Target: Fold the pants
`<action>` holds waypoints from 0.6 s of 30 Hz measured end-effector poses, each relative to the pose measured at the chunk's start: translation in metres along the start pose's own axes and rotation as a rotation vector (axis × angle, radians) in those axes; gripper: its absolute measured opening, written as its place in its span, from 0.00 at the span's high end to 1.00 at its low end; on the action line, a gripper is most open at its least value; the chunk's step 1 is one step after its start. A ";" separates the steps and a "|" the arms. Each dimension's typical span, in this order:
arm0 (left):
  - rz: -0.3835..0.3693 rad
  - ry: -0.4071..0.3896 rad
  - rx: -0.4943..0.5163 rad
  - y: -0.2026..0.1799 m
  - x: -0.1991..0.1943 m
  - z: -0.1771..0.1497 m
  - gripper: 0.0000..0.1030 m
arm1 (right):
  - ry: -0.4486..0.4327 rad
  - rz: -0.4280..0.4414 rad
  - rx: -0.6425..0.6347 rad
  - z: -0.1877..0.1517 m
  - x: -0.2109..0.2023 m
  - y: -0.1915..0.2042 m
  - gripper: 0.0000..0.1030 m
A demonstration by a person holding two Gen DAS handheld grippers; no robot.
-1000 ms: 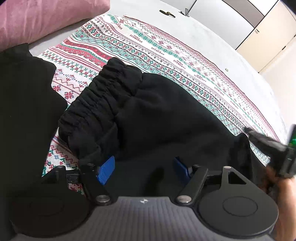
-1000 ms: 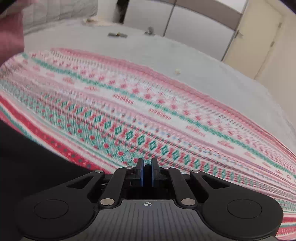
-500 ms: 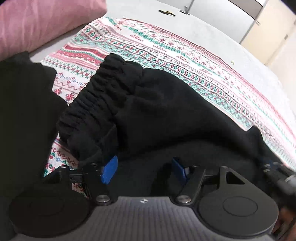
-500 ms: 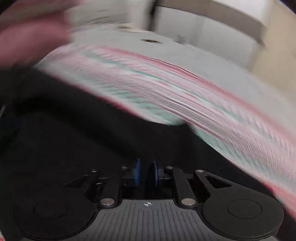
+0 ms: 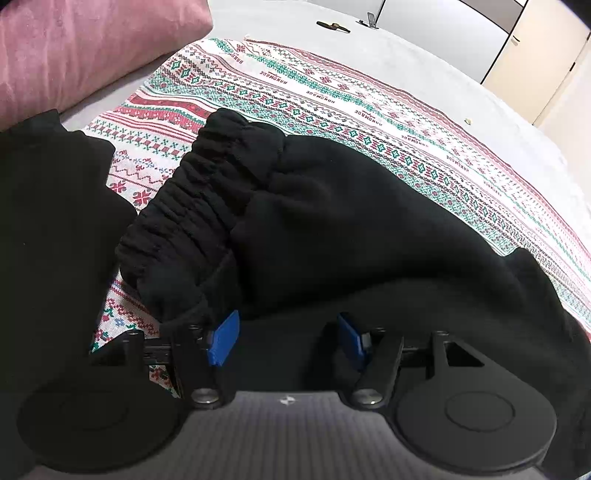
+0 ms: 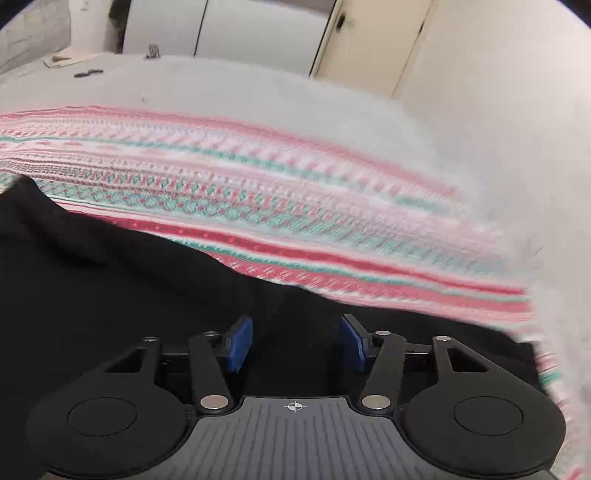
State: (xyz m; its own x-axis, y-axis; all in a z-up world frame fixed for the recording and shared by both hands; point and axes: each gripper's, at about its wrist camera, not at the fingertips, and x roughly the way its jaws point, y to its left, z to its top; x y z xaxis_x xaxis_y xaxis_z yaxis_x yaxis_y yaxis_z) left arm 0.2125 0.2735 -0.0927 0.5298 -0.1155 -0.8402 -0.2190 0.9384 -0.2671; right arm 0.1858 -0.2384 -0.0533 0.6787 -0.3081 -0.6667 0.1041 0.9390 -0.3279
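Black pants lie bunched on a patterned blanket, their gathered elastic waistband to the left. My left gripper hovers low over the near edge of the pants beside the waistband. Its jaws are closing but still wide apart, with black cloth below them and the blue pads pressing on nothing. In the right wrist view my right gripper is over another part of the pants, close to where they meet the blanket. Its jaws are opening and nothing is pinched.
A second black garment lies at the left, below a pink pillow. Grey bed sheet stretches beyond the blanket to cream cupboard doors. A small dark object rests at the bed's far edge.
My right gripper swept from over the bare blanket to over the black pants and its jaws went from shut to apart; it left the left wrist view. The left jaws narrowed slightly.
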 end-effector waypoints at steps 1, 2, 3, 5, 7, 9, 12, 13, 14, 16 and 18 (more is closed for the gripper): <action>0.007 -0.006 0.004 -0.002 0.000 -0.001 0.27 | -0.033 0.040 -0.015 -0.005 -0.012 0.001 0.47; 0.011 -0.013 0.005 -0.005 -0.002 -0.003 0.25 | -0.053 0.092 -0.021 -0.010 -0.023 0.003 0.47; 0.016 -0.018 0.010 -0.008 -0.003 -0.004 0.24 | -0.050 0.140 -0.038 -0.012 -0.029 0.006 0.47; 0.045 -0.032 0.037 -0.017 -0.006 -0.008 0.23 | -0.039 0.199 -0.096 -0.014 -0.036 0.017 0.47; 0.048 -0.050 0.074 -0.030 -0.011 -0.013 0.23 | 0.003 0.241 -0.110 -0.019 -0.035 0.020 0.43; 0.014 -0.074 0.117 -0.043 -0.018 -0.019 0.22 | 0.092 0.242 -0.105 -0.025 -0.026 0.018 0.42; 0.037 -0.124 0.225 -0.057 -0.014 -0.028 0.14 | 0.152 0.239 -0.075 -0.034 -0.013 -0.001 0.28; 0.087 -0.092 0.215 -0.052 -0.004 -0.028 0.14 | 0.151 0.239 -0.068 -0.037 -0.012 -0.010 0.27; 0.097 -0.075 0.182 -0.044 0.002 -0.027 0.14 | 0.152 0.235 -0.062 -0.040 -0.009 -0.018 0.25; 0.053 -0.091 0.124 -0.030 -0.001 -0.023 0.16 | 0.165 0.248 -0.020 -0.049 -0.006 -0.042 0.20; 0.054 -0.094 0.099 -0.025 -0.008 -0.020 0.18 | 0.177 0.233 0.051 -0.057 -0.007 -0.071 0.20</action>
State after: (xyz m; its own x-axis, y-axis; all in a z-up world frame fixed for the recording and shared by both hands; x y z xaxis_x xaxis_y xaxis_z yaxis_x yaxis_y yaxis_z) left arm 0.1974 0.2439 -0.0892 0.5946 -0.0371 -0.8032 -0.1702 0.9705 -0.1709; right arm 0.1326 -0.3117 -0.0633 0.5519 -0.1007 -0.8278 -0.0004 0.9927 -0.1210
